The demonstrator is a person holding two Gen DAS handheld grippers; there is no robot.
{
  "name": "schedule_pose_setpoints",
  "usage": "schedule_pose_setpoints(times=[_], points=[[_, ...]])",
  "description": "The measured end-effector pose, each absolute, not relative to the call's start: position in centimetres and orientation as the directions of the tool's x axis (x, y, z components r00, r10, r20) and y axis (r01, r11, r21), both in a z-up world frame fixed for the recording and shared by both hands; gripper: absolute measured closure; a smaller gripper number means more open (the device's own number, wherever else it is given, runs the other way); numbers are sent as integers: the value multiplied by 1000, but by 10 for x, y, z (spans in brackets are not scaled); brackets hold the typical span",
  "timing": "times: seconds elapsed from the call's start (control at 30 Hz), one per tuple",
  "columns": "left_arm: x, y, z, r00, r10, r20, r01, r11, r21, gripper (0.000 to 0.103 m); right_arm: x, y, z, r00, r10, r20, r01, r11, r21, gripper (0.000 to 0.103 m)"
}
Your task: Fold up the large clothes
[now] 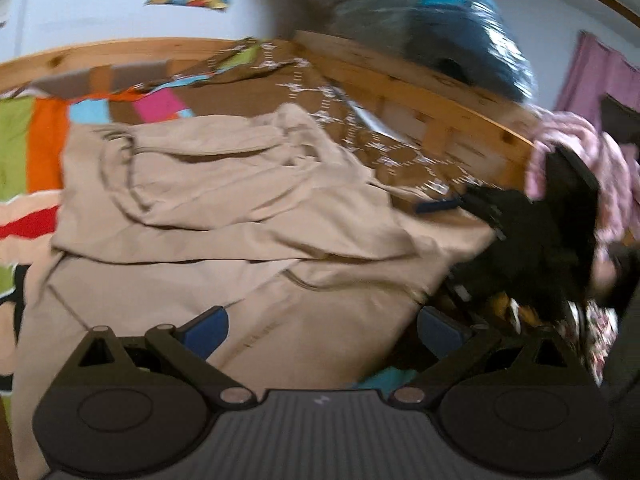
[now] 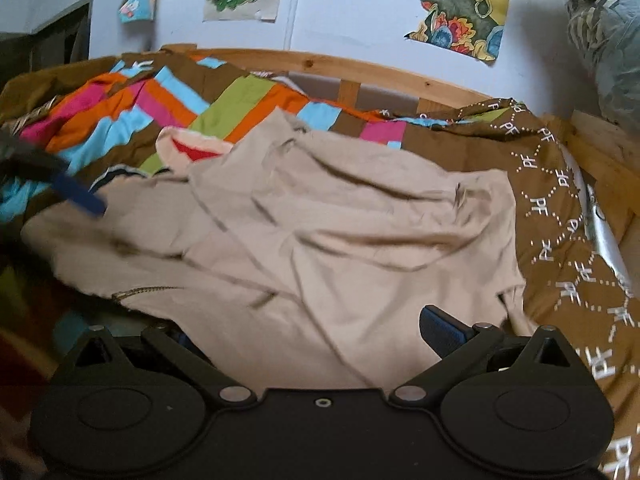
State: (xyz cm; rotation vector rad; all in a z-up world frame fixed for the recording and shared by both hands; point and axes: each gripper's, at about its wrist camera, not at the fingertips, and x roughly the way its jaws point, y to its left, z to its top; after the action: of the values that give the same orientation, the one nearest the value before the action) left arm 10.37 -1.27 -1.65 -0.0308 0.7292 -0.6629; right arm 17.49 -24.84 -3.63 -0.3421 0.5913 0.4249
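Wooden-framed bed (image 2: 344, 65) under a pale wall hung with posters (image 2: 460, 4), a beige garment (image 2: 320, 240) spread on its patchwork cover (image 2: 120, 112).

The beige garment is seen rumpled and partly folded over itself in the middle of the bed, on the brown, striped cover. The left tongs (image 1: 322, 330) are held apart, their blue pads either side of the garment's near edge, with nothing clamped. The right tongs (image 2: 312, 334) are likewise spread wide over the near hem; the right pad is bare, the left pad is mostly hidden by cloth, and no grip can be made out. In the left view the right tongs appear blurred at the garment's far corner, beside a pink cloth (image 1: 568, 148) on the bed frame.
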Motion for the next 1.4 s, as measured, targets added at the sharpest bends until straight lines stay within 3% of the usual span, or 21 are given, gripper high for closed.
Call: schedule_pose_setpoints(times=[0.27, 0.43, 0.53, 0.7, 0.87, 1.1, 1.23, 1.4], points=[[102, -28, -26, 611, -391, -688, 493, 868, -55, 1, 212, -250, 2, 762, 329, -558, -456, 884, -101, 1], [108, -19, -28, 619, -348, -704, 464, 885, -29, 1, 216, -255, 7, 761, 345, -549, -448, 892, -60, 1], [107, -16, -24, 635, -339, -695, 471, 882, 0, 1, 201, -258, -1, 696, 392, -601, -512, 859, -33, 1], [118, -3, -21, 636, -358, -683, 431, 900, -70, 1, 167, -242, -35, 593, 359, -721, -628, 767, -134, 1], [121, 1, -19, 648, -353, -674, 407, 910, -86, 1, 142, -221, -59, 540, 358, -762, -707, 683, -181, 1], [120, -1, -18, 654, -354, -668, 408, 909, -82, 1, 145, -209, -68, 613, 320, -722, -658, 713, -242, 1], [119, -1, -17, 653, -370, -661, 423, 902, -88, 1, 151, -219, -51, 685, 337, -646, -601, 763, -240, 2], [114, -1, -12, 632, -446, -634, 480, 867, -132, 1, 169, -229, -36, 717, 338, -609, -555, 806, -205, 2]])
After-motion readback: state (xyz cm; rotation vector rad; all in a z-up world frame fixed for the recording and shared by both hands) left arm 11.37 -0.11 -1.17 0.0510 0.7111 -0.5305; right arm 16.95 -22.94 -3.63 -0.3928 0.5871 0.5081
